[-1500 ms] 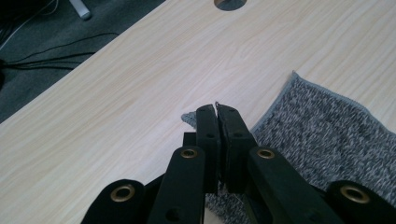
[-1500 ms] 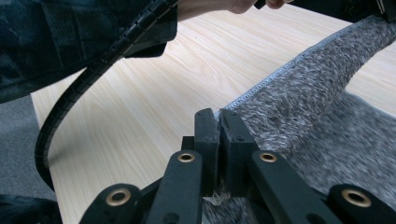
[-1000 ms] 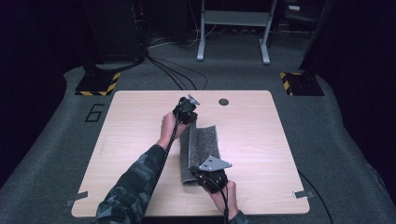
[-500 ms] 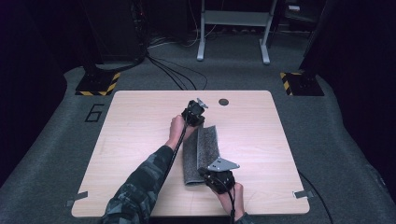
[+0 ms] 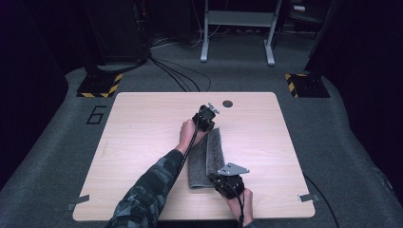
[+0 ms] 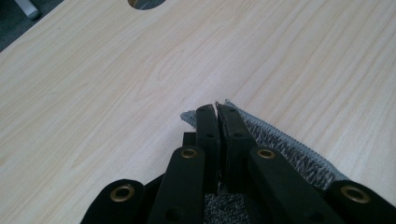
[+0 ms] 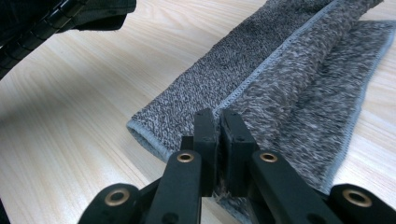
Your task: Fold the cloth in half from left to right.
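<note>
A grey terry towel [image 5: 205, 159] lies folded lengthwise in a long strip on the wooden table [image 5: 142, 137]. My left gripper [image 5: 209, 125] is at the strip's far end, shut on the towel's corner; in the left gripper view the jaws [image 6: 217, 108] pinch the hemmed edge of the towel [image 6: 289, 145] just above the tabletop. My right gripper [image 5: 216, 178] is at the near end, shut on the towel too. In the right gripper view its jaws [image 7: 218, 116] clamp the top layer's edge, and the towel [image 7: 280, 79] runs away to the upper right in overlapping layers.
A round cable hole [image 5: 227, 103] sits near the table's far edge, also seen as the cable hole [image 6: 147, 2] in the left gripper view. A camouflage sleeve [image 5: 152, 185] crosses the table's near left part. Black cables and a metal stand [image 5: 237, 28] are on the carpet beyond.
Both grippers have moved a little to the right and lower with the towel's edge in them. The towel's upper layer has come over to the right with them.
</note>
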{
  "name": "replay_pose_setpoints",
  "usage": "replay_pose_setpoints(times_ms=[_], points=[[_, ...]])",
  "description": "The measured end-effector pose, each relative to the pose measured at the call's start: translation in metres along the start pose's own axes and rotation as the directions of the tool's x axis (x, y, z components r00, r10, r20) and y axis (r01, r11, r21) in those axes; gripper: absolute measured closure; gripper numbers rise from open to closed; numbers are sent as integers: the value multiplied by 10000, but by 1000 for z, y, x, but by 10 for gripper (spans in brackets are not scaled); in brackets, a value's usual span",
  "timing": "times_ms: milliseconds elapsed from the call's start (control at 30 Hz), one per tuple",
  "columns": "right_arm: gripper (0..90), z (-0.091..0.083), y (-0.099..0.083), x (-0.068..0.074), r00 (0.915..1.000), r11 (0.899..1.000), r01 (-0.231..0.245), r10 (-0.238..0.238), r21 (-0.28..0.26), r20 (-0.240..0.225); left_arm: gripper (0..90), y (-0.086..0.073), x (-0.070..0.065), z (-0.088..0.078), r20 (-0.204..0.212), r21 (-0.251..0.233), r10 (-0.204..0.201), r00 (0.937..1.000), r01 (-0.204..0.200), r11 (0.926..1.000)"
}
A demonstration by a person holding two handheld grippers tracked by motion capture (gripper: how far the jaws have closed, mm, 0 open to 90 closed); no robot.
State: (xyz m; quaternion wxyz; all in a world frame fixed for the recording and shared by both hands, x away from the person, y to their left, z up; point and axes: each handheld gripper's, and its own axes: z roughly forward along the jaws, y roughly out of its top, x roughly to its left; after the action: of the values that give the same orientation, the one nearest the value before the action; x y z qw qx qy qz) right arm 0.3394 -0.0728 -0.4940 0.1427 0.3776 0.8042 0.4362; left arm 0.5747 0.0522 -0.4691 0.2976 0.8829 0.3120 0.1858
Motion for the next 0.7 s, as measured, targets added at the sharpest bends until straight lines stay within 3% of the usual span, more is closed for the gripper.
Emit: replay_pose_setpoints(times_ms=[233, 467, 667, 700], points=[[849, -3, -5, -5, 9995, 9998, -153, 150, 95, 264, 838, 3, -4, 6, 149, -108, -137, 9998, 138, 9998], [834, -6, -16, -14, 9961, 9995, -167, 142, 282, 869, 532, 6, -5, -1, 551, -344, -363, 9978, 382, 9987], [751, -12, -25, -19, 9927, 9982, -335, 276, 488, 1172, 427, -1, 1, -11, 527, -370, -532, 9972, 551, 9978], [701, -15, -29, -23, 9890, 9965, -605, 520, 578, 1387, 407, -6, 5, -15, 400, -299, -590, 9975, 602, 9977]])
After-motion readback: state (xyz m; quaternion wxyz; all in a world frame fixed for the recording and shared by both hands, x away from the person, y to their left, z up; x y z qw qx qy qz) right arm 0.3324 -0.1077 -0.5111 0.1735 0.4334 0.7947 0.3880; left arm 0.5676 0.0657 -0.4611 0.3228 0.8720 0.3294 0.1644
